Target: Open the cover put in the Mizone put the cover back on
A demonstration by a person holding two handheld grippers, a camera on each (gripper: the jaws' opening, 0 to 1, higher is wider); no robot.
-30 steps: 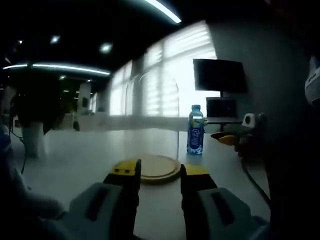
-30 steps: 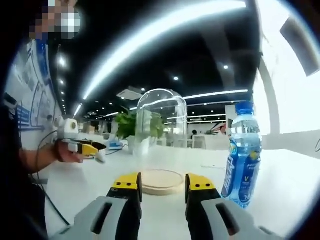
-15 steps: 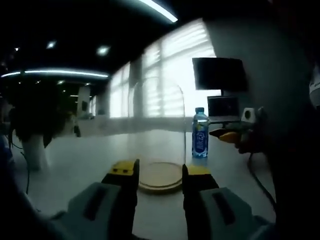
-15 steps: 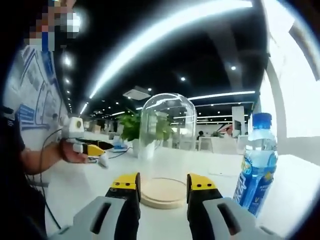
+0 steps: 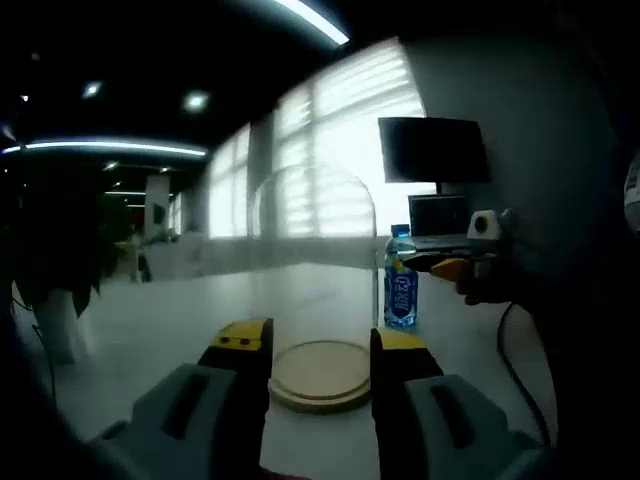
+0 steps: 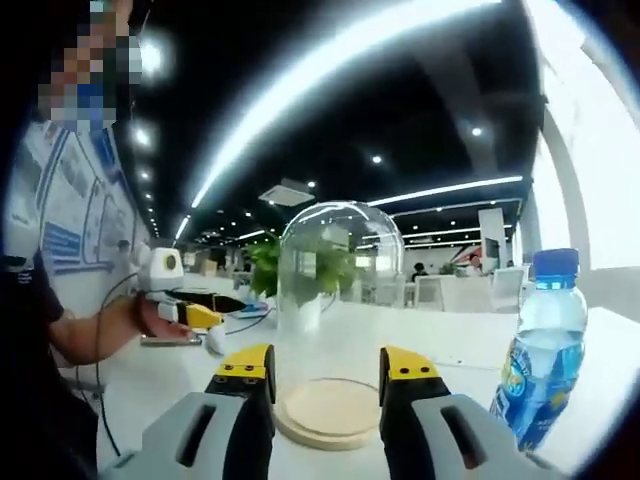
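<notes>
Both grippers are facing the covered base, jaws wide apart.
Clear glass dome (image 6: 338, 300) is sitting on round wooden base (image 5: 320, 372); left gripper (image 5: 316, 345), right gripper (image 6: 328, 365) and plastic Mizone bottle (image 6: 543, 348) are standing on the smooth white table (image 5: 160, 330), away from its edges.

Dim, backlit by bright windows (image 5: 340, 150); fisheye-warped edges.

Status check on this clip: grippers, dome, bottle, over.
Left gripper and right gripper both open, empty. Glass dome seated on wooden base. Mizone bottle upright on table beside it, outside. Nothing blocking.
</notes>
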